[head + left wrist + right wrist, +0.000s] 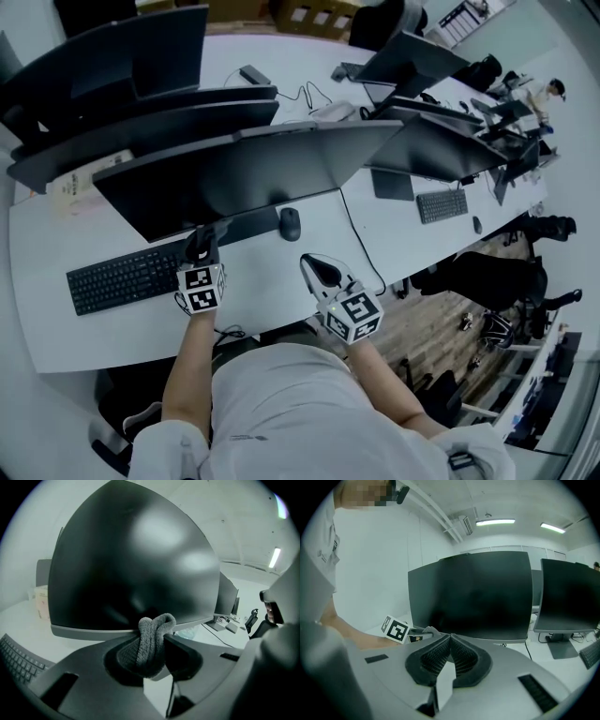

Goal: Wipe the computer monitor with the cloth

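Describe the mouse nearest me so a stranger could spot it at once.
On the long white desk, find the big dark monitor nearest the person. A black mouse lies just in front of it, right of the black keyboard. The other mouse sits far right, beside a second keyboard.

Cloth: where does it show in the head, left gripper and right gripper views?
Left gripper view: centre, the cloth is pinched between the jaws, in front of the monitor's lower edge.
Head view: at the left gripper's tip, left of centre under the monitor's bottom edge, too dark to tell apart.
Right gripper view: cannot tell; only that gripper's marker cube is plain, at left.
Shared landmark: the monitor.
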The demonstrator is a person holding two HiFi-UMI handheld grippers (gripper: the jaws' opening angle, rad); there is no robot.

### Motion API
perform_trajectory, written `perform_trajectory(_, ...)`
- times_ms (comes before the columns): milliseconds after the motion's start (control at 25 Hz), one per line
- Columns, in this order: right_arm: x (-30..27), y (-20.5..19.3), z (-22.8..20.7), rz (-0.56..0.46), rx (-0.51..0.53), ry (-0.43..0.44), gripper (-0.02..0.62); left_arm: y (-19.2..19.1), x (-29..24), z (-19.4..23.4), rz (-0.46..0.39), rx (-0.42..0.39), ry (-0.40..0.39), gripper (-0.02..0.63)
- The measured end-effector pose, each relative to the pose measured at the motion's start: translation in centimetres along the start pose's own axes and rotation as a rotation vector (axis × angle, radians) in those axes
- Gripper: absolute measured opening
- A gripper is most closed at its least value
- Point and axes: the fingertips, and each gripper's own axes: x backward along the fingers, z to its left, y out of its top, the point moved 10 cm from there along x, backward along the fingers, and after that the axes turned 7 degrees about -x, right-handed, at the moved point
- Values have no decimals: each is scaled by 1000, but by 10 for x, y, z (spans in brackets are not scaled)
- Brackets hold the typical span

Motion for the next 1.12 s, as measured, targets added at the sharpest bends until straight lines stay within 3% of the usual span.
perform_trajectory(600,-49,11,58,2,41,119,9,-16,65,86,0,57,163,98)
perform_trajectory(1120,-83,20,102,-10,69,198,9,-14,104,131,-24,45,242,97)
